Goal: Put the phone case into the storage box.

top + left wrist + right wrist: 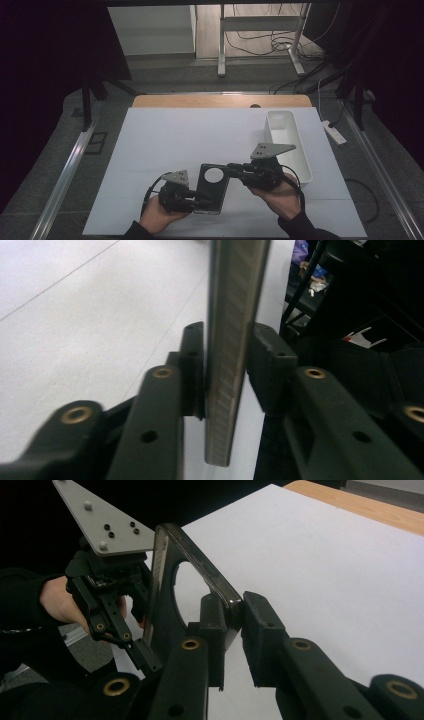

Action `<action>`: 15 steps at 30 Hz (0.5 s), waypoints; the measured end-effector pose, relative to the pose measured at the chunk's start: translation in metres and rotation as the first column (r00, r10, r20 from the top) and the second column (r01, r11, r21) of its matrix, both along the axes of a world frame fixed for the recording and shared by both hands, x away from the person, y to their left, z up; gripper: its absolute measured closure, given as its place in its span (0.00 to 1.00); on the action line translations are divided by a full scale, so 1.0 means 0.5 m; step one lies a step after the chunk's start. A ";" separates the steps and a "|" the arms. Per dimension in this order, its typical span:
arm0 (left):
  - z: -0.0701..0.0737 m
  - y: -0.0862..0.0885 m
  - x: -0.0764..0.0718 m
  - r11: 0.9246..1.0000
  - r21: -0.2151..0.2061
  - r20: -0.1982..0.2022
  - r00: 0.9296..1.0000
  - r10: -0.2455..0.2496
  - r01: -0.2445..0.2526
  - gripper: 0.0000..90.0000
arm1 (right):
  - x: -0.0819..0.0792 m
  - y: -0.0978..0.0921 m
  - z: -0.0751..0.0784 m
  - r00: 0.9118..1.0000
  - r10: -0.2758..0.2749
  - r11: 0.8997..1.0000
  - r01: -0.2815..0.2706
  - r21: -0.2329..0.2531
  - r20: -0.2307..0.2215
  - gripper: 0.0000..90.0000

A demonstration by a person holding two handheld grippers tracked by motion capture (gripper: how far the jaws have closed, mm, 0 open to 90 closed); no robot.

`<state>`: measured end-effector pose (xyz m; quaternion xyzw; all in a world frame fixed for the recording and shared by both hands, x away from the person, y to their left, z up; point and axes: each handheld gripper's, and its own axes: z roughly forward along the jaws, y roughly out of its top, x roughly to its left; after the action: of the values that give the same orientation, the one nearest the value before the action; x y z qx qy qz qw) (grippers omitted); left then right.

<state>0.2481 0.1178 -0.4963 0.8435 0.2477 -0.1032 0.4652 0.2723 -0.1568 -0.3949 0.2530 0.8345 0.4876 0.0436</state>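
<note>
- Left tongs (197, 200) clenched on dark phone case (212, 189), lower centre of frame.
- Right tongs (231, 169) pinching case's upper corner, seemingly clamped.
- White bin (288, 145) at right on tabletop (200, 140).

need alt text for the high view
Two hand-held grippers hold a black phone case between them above a white table: the left gripper at its lower edge, the right gripper at its upper right corner. A white bin stands at right.

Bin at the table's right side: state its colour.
White; the bin shows best in the high view.
</note>
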 end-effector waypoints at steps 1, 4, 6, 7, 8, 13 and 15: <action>0.000 0.000 0.000 1.000 -0.001 0.001 1.000 -0.001 0.001 0.73 | 0.000 0.000 0.000 1.000 0.000 1.000 0.000 -0.001 0.002 0.88; 0.000 0.000 0.000 1.000 -0.004 0.005 1.000 0.005 -0.005 0.67 | -0.002 0.000 0.002 1.000 -0.001 1.000 0.001 -0.004 0.006 0.89; 0.000 0.000 0.000 1.000 -0.001 0.007 1.000 0.011 -0.011 0.64 | -0.002 0.000 0.003 1.000 0.000 1.000 0.000 -0.003 0.007 0.89; 0.000 0.000 0.000 1.000 -0.001 0.008 1.000 0.014 -0.014 0.64 | -0.003 0.001 0.002 1.000 0.003 1.000 -0.003 0.002 0.006 0.89; 0.000 0.000 0.000 1.000 -0.001 0.008 1.000 0.014 -0.014 0.62 | -0.003 0.001 0.002 1.000 0.003 1.000 -0.003 0.002 0.006 0.89; -0.001 0.001 0.002 1.000 0.004 0.012 1.000 0.027 -0.028 0.54 | -0.003 0.001 0.003 1.000 0.008 1.000 -0.008 -0.004 0.007 0.89; -0.001 0.001 0.002 0.999 0.007 0.016 0.999 0.035 -0.035 0.50 | -0.003 0.001 0.004 1.000 0.008 1.000 -0.008 -0.003 0.007 0.89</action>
<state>0.2492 0.1182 -0.4970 0.8416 0.2590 -0.0873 0.4658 0.2706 -0.1564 -0.3931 0.2479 0.8361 0.4873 0.0452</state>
